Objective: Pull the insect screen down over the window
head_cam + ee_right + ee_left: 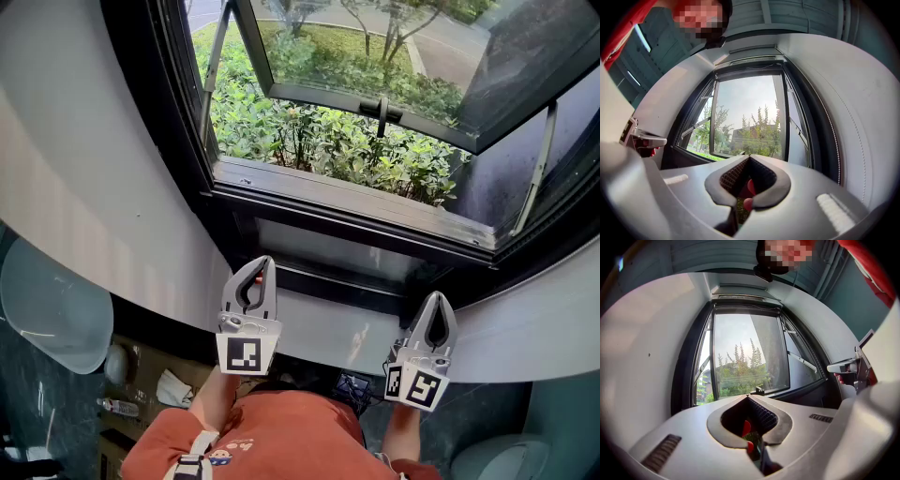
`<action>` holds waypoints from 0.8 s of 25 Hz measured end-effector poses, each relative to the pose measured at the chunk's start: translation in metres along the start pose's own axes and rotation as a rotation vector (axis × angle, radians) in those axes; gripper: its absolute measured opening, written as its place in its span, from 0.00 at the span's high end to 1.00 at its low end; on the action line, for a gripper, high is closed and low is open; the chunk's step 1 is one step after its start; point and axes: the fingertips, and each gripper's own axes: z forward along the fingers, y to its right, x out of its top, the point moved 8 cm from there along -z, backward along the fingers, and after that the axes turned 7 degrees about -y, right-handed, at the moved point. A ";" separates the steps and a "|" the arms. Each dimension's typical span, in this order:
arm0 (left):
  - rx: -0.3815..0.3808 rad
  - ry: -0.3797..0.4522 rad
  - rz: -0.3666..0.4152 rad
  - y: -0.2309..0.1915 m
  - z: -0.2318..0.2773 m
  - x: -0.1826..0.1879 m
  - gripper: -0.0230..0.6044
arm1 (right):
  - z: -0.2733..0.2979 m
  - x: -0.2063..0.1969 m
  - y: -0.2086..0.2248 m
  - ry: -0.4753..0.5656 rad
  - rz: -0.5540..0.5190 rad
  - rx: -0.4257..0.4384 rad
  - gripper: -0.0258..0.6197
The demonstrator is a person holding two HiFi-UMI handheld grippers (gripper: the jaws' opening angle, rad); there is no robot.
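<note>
**A:** What's nearest?

**B:** The person's orange shirt (pixel 281 436), at the bottom edge of the head view, with a forearm rising from it on each side.

**A:** And the grippers?

**B:** The left gripper (pixel 260 263) and the right gripper (pixel 438 298) are held side by side, well apart, both tipped up a little toward the window. Each has its jaws fully together and grips nothing. In their own views the tips meet, and only a dark hollow lies behind them.

**A:** Where is the insect screen from there?

**B:** The window opening stands uncovered. In the gripper views a pale rail (pixel 745 297) runs across the top of the frame, high above both sets of jaws. I cannot tell whether the insect screen is rolled up inside it. Neither gripper touches the frame.

**A:** What lies between them and the window?

**B:** Just past the tips is the curved white wall (pixel 103 187). Then comes the dark sill (pixel 347 202), with a narrow fixed pane (pixel 328 248) under it. Beyond that the sash (pixel 375 56) is swung outward, with its handle (pixel 382 114) on the lower edge. A metal stay (pixel 214 70) props the sash at the side. Farthest off, green shrubs (pixel 319 141) fill the ground outside.
</note>
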 end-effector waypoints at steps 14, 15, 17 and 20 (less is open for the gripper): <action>0.004 0.008 0.034 -0.004 0.007 0.001 0.95 | 0.006 0.000 -0.005 0.018 -0.013 -0.007 0.95; 0.004 0.008 0.029 -0.005 0.008 0.001 0.95 | 0.007 0.001 -0.005 0.020 -0.017 -0.007 0.95; 0.006 0.013 0.023 -0.005 0.010 0.003 0.95 | 0.009 0.002 -0.005 0.026 -0.026 -0.008 0.95; 0.011 0.024 0.031 -0.006 0.013 0.007 0.95 | 0.013 0.005 -0.005 0.037 -0.032 -0.009 0.95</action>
